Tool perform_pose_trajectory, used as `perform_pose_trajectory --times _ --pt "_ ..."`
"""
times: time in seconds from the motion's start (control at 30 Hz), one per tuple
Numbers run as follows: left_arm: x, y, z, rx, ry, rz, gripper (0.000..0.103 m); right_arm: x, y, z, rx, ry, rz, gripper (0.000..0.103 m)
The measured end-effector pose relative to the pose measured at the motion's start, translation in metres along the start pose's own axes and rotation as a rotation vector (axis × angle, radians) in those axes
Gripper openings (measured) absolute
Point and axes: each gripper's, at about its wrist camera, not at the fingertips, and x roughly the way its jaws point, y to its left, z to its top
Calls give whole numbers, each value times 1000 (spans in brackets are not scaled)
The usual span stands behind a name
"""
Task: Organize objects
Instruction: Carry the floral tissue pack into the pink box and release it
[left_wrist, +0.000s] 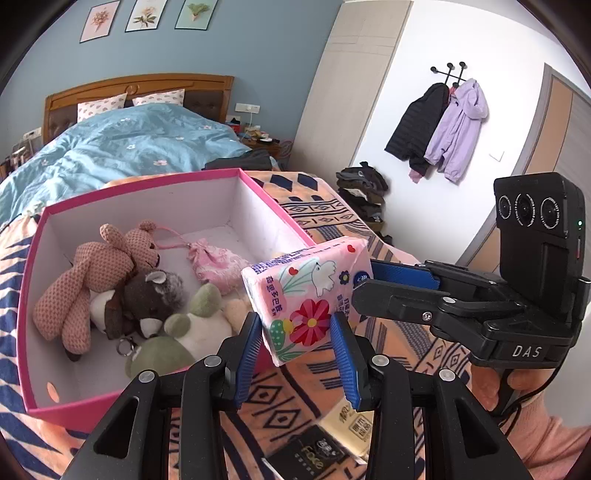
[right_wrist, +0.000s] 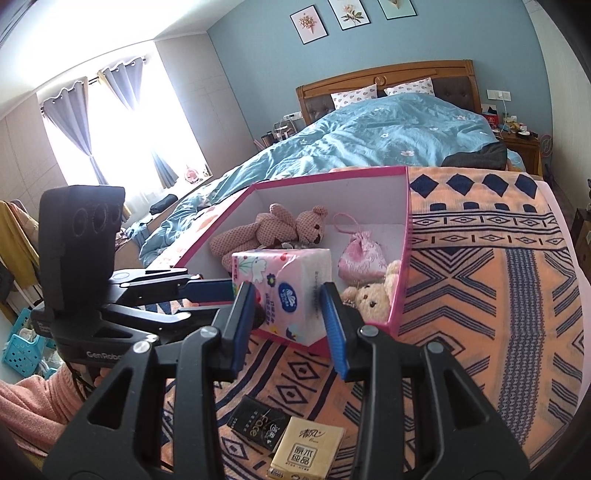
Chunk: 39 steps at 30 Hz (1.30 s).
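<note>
**Tissue pack hangs at the box's edge, a claw on each side**

We see the flowered tissue pack (left_wrist: 306, 291) in the air, tilted, just above the near corner of the pink box (left_wrist: 147, 184) and clear of the patterned blanket (right_wrist: 480, 295) spread on the bed. The right claw (left_wrist: 364, 280) reaches in from the side and pinches one end of the pack, one pad behind it and one finger in front. The left claw (left_wrist: 295, 321) has its blue pads on either side of the pack's lower corner. We cannot tell whether it presses the wrapper or only flanks it.

In the left wrist view, the pack's long axis climbs from the left claw up toward the right claw. The box opening lies ahead and to the left of the pack, so the left hand is on the box side, and we judge it the nearer one for the drop.

Inside the box we find a pink bear (left_wrist: 110, 251), a grey plush (left_wrist: 155, 291), a green-eared plush (left_wrist: 195, 321) and a pink pouch (left_wrist: 218, 266). The free floor is along the back wall. A black packet (right_wrist: 258, 424) and a tan packet (right_wrist: 306, 450) lie on the blanket, not yet sorted.
</note>
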Motion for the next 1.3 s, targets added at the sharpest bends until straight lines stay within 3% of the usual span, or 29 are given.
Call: perform_pose_trajectory --times 0.47,1.17,1.3 --pt "21 11 22 1 31 52 39 22 -14 21 1 18 -21 43" --pt "69 39 42 -39 117 136 39 78 -61 37 131 111 -44 43" --pt "71 43 44 -55 113 153 39 80 -61 40 134 93 -62 43"
